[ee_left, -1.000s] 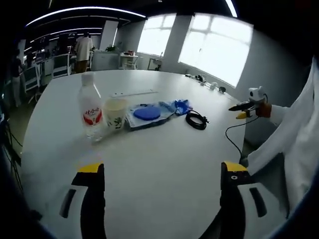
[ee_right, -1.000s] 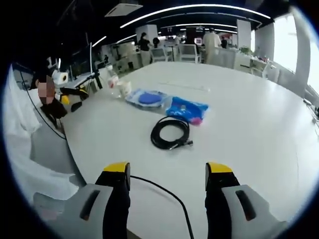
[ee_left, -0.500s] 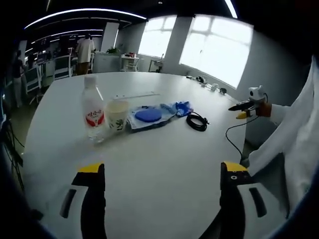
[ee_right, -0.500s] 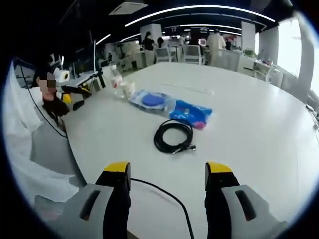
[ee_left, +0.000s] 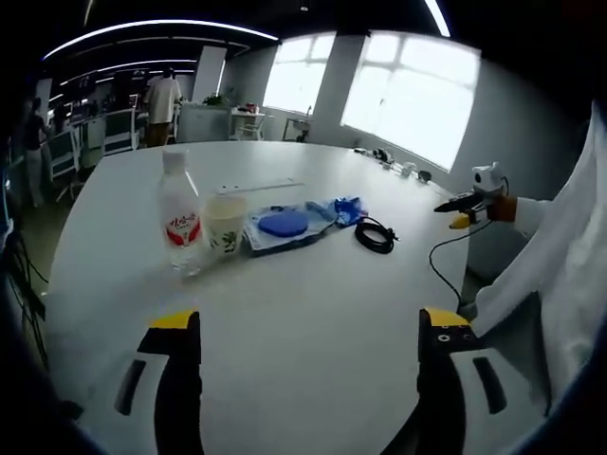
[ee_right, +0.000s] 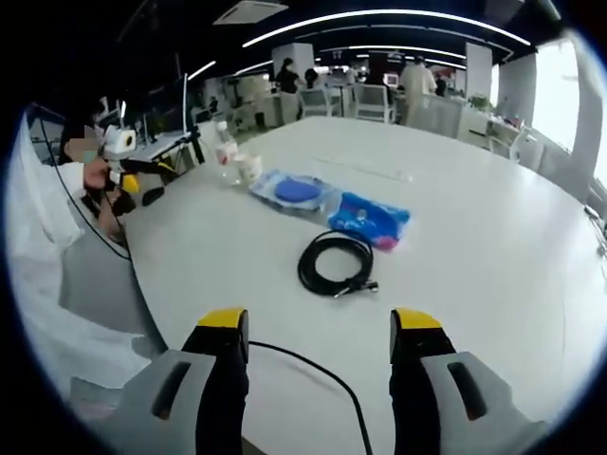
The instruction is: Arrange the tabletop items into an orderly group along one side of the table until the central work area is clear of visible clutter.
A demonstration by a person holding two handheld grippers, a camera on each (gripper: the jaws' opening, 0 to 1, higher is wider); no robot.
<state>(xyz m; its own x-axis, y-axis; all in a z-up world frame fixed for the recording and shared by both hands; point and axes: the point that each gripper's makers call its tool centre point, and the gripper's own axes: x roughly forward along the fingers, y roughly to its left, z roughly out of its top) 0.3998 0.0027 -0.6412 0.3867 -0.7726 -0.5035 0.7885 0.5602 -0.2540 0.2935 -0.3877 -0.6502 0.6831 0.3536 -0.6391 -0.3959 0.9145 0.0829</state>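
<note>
Left gripper (ee_left: pixel 308 327) hovering over the near part of the white table (ee_left: pixel 313 303), jaws standing wide apart and gripping nothing. Looking along the left gripper view: clear water bottle (ee_left: pixel 179 216) with white cap and red label standing upright, paper cup (ee_left: pixel 224 222) with a green print standing just beside it, then a clear bag with a round blue disc (ee_left: pixel 285 224) lying flat, a crumpled blue packet (ee_left: pixel 343 208) touching the bag's far end, and a coiled black cable (ee_left: pixel 374 234) lying near the packet. Right gripper (ee_right: pixel 318 327) showing in the left gripper view too, near the table's edge (ee_left: pixel 471 203). Turning to the right gripper view: jaws likewise spread and empty, pointing at the coiled black cable (ee_right: pixel 334 264), with the blue packet (ee_right: pixel 370 218), bagged disc (ee_right: pixel 295 191), cup (ee_right: pixel 248 168) and bottle (ee_right: pixel 225 152) trailing off behind it.
</note>
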